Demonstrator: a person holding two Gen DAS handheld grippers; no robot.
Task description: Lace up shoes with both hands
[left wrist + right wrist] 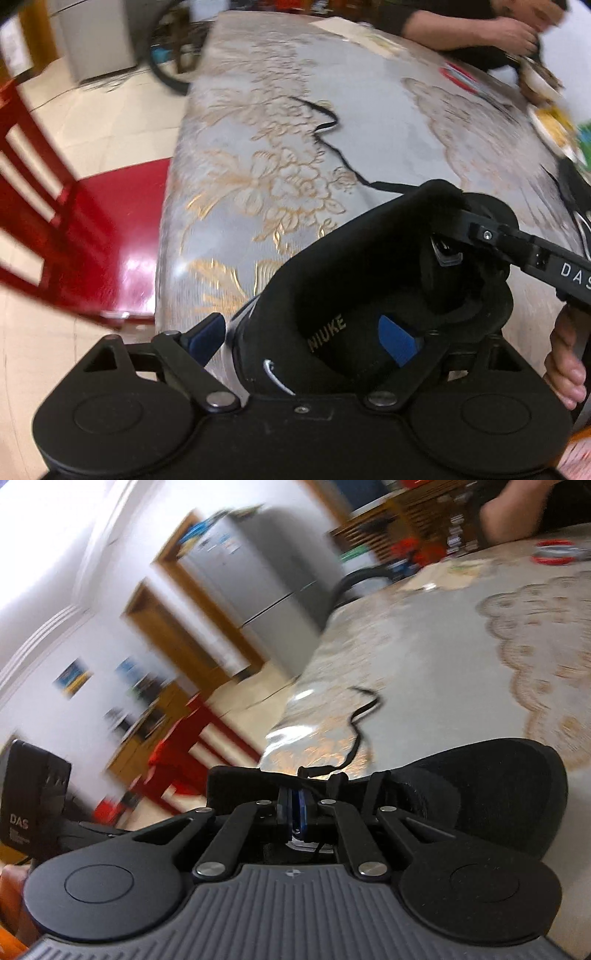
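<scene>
A black shoe [369, 295] with "NIUKE" printed inside lies on the patterned table [288, 110]. My left gripper [303, 338] straddles the shoe's collar wall, one blue pad [207, 334] outside and one [399, 341] inside, holding it. A black lace [332, 147] trails from the shoe across the table. My right gripper [295, 812] is shut at the shoe's tongue [236, 782], with the lace [354, 738] running from its tips; whether the lace or the tongue is pinched is hard to tell. The right gripper also shows in the left wrist view [465, 225].
A red chair [74, 221] stands left of the table. Another person's arms [480, 26] and plates of food [550, 125] are at the far right edge. A red-rimmed lid [554, 552] lies far on the table. A fridge [258, 565] stands behind.
</scene>
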